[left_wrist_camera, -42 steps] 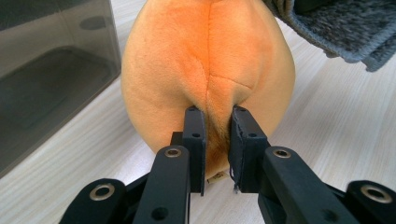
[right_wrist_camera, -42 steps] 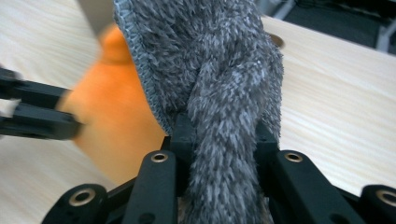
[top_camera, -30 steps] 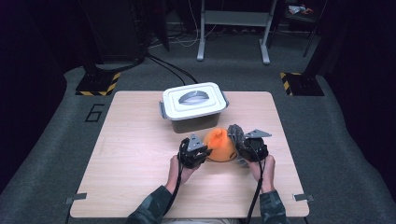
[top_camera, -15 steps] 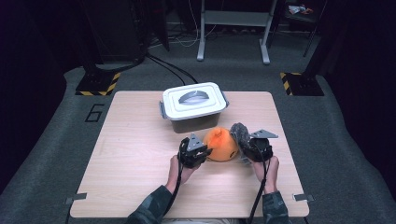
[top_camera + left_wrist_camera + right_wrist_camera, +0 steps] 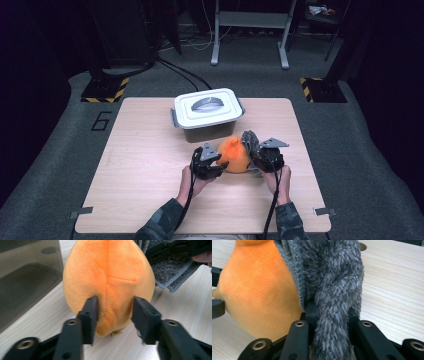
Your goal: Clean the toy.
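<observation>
An orange plush toy [image 5: 234, 154] stands on the wooden table [image 5: 150, 150] between my two grippers. My left gripper [image 5: 212, 161] is at its left, and its jaws press on the narrow lower end of the plush toy [image 5: 110, 272]. On the toy's right side, my right gripper [image 5: 254, 150] is shut on a fluffy grey cloth [image 5: 250, 141]. The cloth [image 5: 332, 277] rises out of the jaws and lies against the plush toy [image 5: 259, 290]. In the left gripper view, the cloth [image 5: 172, 275] hangs behind the toy at the upper right.
A translucent grey box with a white handled lid [image 5: 207, 107] stands just behind the plush toy, its wall [image 5: 25, 277] close on the left in the left gripper view. Bare table stretches to the left and right of the hands. Dark floor and stands surround the table.
The right gripper with the grey cloth shifted slightly right, then back against the plush toy. The toy and the left gripper have hardly moved.
</observation>
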`<state>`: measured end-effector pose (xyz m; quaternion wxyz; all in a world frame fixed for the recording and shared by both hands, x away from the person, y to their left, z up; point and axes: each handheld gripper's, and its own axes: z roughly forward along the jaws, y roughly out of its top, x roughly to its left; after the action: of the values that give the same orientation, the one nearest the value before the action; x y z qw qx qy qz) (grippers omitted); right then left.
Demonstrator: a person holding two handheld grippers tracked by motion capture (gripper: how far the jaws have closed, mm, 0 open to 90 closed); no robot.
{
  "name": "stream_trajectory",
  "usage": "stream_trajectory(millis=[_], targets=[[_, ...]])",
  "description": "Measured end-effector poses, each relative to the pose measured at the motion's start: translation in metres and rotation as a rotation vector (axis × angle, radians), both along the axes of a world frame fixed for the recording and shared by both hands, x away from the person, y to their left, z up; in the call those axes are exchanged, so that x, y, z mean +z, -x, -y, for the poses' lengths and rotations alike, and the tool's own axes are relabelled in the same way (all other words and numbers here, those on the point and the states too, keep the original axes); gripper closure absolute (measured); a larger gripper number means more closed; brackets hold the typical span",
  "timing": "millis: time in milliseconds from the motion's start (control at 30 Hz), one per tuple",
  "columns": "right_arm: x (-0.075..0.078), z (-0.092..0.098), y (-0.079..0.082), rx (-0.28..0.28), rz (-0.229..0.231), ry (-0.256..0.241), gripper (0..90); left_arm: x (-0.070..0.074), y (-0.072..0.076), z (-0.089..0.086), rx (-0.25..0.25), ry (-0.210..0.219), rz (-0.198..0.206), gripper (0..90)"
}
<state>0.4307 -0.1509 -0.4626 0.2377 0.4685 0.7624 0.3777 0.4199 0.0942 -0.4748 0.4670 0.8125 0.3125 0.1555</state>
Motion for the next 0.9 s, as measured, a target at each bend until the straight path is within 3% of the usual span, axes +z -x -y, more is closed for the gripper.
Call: stream_trajectory(millis=[67, 167, 233, 300, 400, 500, 700, 900], targets=[[-0.001, -0.001, 0.000, -0.009, 0.002, -0.004, 72.9, -0.002, 0.001, -0.003, 0.012, -0.007, -0.001, 44.9], [-0.003, 0.000, 0.000, -0.009, 0.012, -0.009, 73.0, -0.009, 0.000, -0.009, 0.020, 0.005, -0.038, 42.9], [-0.004, 0.001, 0.000, -0.012, 0.007, -0.007, 73.0, -0.013, -0.002, -0.014, 0.018, 0.058, -0.063, 48.9], [-0.004, 0.001, 0.000, -0.013, 0.005, -0.001, 73.0, -0.015, -0.003, -0.013, 0.015, 0.076, -0.069, 60.6], [-0.003, 0.004, 0.001, -0.022, -0.002, 0.005, 73.0, -0.012, -0.003, -0.009, -0.008, 0.065, -0.046, 76.0], [-0.001, 0.010, 0.002, -0.036, -0.002, 0.003, 73.2, -0.008, -0.001, -0.005, -0.002, 0.054, -0.002, 81.2], [0.016, 0.016, 0.010, -0.035, 0.027, -0.014, 73.5, 0.016, 0.002, -0.004, -0.014, -0.009, 0.097, 83.2], [0.042, 0.003, 0.022, 0.012, 0.081, -0.035, 73.3, 0.028, 0.002, 0.003, -0.035, -0.029, 0.122, 83.0]])
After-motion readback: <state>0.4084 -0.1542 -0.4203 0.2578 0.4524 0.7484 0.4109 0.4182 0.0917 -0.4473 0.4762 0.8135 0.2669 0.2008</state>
